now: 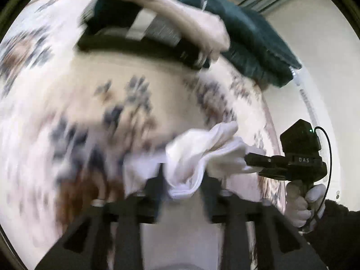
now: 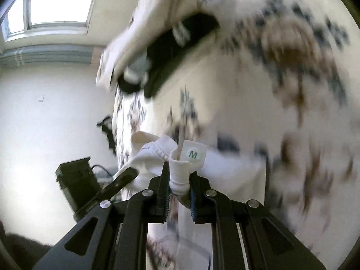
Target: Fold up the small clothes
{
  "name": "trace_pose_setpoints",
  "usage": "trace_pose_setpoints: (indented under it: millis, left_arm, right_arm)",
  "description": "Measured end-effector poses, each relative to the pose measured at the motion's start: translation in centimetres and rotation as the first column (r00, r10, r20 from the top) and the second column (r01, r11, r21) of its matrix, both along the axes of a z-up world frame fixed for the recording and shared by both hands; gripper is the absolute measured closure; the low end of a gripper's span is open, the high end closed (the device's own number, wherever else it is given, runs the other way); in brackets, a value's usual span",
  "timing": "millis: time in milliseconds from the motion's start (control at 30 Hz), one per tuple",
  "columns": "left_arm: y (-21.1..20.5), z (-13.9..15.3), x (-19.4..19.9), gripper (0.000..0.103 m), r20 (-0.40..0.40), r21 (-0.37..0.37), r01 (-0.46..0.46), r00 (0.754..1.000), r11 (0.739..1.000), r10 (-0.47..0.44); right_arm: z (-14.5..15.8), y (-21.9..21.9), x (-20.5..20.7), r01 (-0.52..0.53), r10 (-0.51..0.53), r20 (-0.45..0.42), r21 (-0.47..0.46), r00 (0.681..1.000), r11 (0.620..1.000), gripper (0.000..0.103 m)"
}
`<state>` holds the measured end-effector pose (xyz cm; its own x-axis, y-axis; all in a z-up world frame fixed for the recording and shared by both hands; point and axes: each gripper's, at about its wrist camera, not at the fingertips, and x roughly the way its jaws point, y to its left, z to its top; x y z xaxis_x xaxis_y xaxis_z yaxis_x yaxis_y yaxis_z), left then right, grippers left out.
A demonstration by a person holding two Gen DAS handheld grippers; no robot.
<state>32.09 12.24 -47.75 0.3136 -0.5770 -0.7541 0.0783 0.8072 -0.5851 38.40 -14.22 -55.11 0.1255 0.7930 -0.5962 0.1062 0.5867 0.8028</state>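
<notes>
A small white garment (image 1: 198,155) hangs bunched in the air above a floral-patterned bedspread (image 1: 67,94). My left gripper (image 1: 181,180) is shut on its lower fold. My right gripper (image 2: 178,175) is shut on the garment's edge (image 2: 180,168), beside a tag with a round "M" sticker (image 2: 193,154). In the left wrist view the right gripper (image 1: 249,157) bites the garment's right end. In the right wrist view the left gripper's finger (image 2: 124,176) pinches the garment's left side. Both views are motion-blurred.
A black garment (image 1: 139,45) with a pale one draped across it (image 1: 180,15) lies farther back on the bedspread. A dark green folded cloth (image 1: 252,42) sits behind it. White walls (image 2: 45,123) and a window (image 2: 58,2) lie beyond the bed edge.
</notes>
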Motion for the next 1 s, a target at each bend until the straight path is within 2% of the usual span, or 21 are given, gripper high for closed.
trace_pose_setpoints:
  millis: [33,67,100,133,167,267,300,367,467,633,667,700,733,767,800,900,1000]
  left_arm:
    - [0.6,-0.4,-1.8,0.048,-0.029,0.001,-0.013,1.0,1.0,0.013]
    - [1.5,-0.8,-3.9,0.044,-0.068,-0.008,-0.036,0.997,0.999,0.035]
    - [2.2,-1.4,-5.6,0.044,-0.106,-0.013,-0.055,0.993,0.998,0.054]
    - [2.5,-1.7,-6.9,0.044,-0.135,-0.009,-0.064,0.989,0.998,0.062]
    - [3.4,-2.6,-8.5,0.044,-0.177,0.007,-0.08,0.981,0.997,0.08]
    - [5.9,-3.8,-10.7,0.044,-0.252,0.03,-0.138,0.957,0.99,0.141]
    - [6.5,-4.3,-11.0,0.044,-0.27,0.025,-0.166,0.948,0.986,0.167]
    - [7.0,-5.3,-10.5,0.044,-0.292,-0.001,-0.217,0.934,0.976,0.207]
    - [5.9,-6.3,-8.5,0.044,-0.311,-0.032,-0.228,0.927,0.973,0.207]
    - [2.9,-8.7,-6.0,0.046,-0.325,0.021,-0.204,0.924,0.979,0.2]
    - [2.3,-8.8,-5.8,0.072,-0.312,0.053,-0.199,0.928,0.979,0.206]
    - [2.1,-8.8,-5.8,0.091,-0.297,0.058,-0.194,0.933,0.979,0.202]
    - [1.7,-8.7,-5.8,0.091,-0.289,0.079,-0.182,0.937,0.98,0.197]
    - [1.5,-8.2,-6.0,0.092,-0.271,0.09,-0.181,0.942,0.979,0.199]
    - [1.5,-7.9,-6.2,0.093,-0.256,0.082,-0.182,0.946,0.98,0.198]
    - [1.8,-7.2,-7.0,0.092,-0.238,0.086,-0.176,0.952,0.981,0.191]
    - [2.8,-8.4,-7.2,0.086,-0.308,0.072,-0.184,0.931,0.98,0.197]
  right_arm:
    - [-0.5,0.2,-2.1,-0.018,0.018,-0.04,-0.014,0.999,1.0,0.083]
    - [-1.0,0.3,-3.3,-0.036,0.035,-0.069,-0.014,0.997,0.999,0.076]
    - [-2.0,0.6,-5.3,-0.071,0.069,-0.127,-0.014,0.989,0.997,0.071]
    - [-2.9,0.6,-7.0,-0.101,0.095,-0.174,-0.03,0.98,0.994,0.06]
    - [-3.4,0.0,-8.0,-0.123,0.113,-0.198,-0.041,0.974,0.992,0.054]
    - [-5.2,-0.7,-11.7,-0.167,0.14,-0.277,-0.074,0.951,0.983,0.053]
    - [-5.7,-1.4,-12.6,-0.152,0.122,-0.3,-0.079,0.946,0.985,0.053]
    - [-6.2,-2.5,-13.6,-0.095,0.065,-0.317,-0.081,0.946,0.992,0.043]
    - [-7.5,-4.1,-14.3,0.019,-0.046,-0.34,-0.081,0.939,0.997,0.041]
    - [-9.4,-3.3,-12.8,0.1,-0.137,-0.336,-0.125,0.932,0.987,0.041]
    - [-9.7,-3.1,-12.7,0.112,-0.153,-0.337,-0.137,0.929,0.984,0.043]
    - [-9.8,-2.8,-12.6,0.116,-0.156,-0.331,-0.136,0.931,0.984,0.046]
    - [-9.7,-2.3,-12.6,0.119,-0.16,-0.317,-0.145,0.935,0.982,0.063]
    - [-9.8,-1.5,-12.4,0.111,-0.159,-0.311,-0.166,0.937,0.98,0.091]
    - [-9.6,-1.6,-12.9,0.105,-0.156,-0.31,-0.175,0.938,0.979,0.096]
    - [-9.0,-1.8,-13.8,0.155,-0.203,-0.296,-0.178,0.933,0.972,0.096]
    - [-9.0,-2.6,-15.0,0.1,-0.189,-0.296,-0.292,0.936,0.951,0.095]
